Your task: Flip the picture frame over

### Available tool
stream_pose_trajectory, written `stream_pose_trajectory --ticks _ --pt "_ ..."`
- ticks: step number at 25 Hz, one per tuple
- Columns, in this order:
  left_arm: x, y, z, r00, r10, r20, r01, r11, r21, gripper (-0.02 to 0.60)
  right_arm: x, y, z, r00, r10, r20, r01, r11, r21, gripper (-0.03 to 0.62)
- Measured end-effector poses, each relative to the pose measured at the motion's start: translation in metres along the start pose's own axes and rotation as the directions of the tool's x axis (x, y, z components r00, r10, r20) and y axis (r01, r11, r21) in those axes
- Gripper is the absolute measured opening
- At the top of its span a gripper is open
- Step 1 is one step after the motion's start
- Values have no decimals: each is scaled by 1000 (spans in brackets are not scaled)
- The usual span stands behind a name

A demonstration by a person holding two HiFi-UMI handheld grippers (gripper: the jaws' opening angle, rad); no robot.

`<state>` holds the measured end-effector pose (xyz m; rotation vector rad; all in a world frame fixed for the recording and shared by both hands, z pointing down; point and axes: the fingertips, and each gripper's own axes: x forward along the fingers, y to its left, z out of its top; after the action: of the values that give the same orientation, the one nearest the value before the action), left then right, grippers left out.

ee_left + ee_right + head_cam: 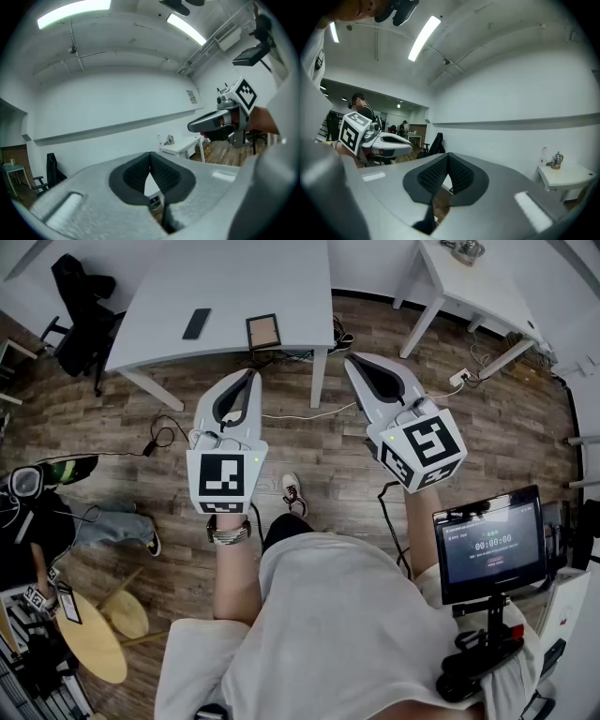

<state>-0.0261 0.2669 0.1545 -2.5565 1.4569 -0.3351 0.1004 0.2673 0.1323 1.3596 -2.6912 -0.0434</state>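
The picture frame [262, 331], brown with a dark border, lies flat near the front edge of the white table [281, 277], beside a black phone [197, 322]. My left gripper [252, 375] is held over the wooden floor short of that table, its tip just below the frame, jaws shut and empty. My right gripper [352, 359] hangs to the right of the table's leg, also shut with nothing in it. In the left gripper view the closed pads [150, 157] point level at a white wall, with the right gripper [220, 123] alongside. The right gripper view shows closed pads [448, 157] and the left gripper [379, 140].
A second white table [487, 296] with a kettle [466, 249] stands at the back right. A black chair [80, 306] is at the back left. Cables cross the floor [309, 413]. A monitor on a stand [489, 545] is close on my right, a seated person [56, 512] on my left.
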Motion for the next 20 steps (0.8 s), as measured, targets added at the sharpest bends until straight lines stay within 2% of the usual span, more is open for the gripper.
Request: stream_pose_trajectory --ticks 7,13,20 --pt "-21 -34 -2 1000 -12 -4 12 1000 8 5 -34 9 -6 999 -10 36 9 1000 25 2" --pt "-36 -31 -2 1000 -13 6 13 1000 3 5 -36 25 -9 1000 -5 19 5 1000 1 3" --pt "13 -4 -27 1000 -23 -13 23 1000 -20 5 8 -8 -23 1000 -21 -10 21 1000 -1 3"
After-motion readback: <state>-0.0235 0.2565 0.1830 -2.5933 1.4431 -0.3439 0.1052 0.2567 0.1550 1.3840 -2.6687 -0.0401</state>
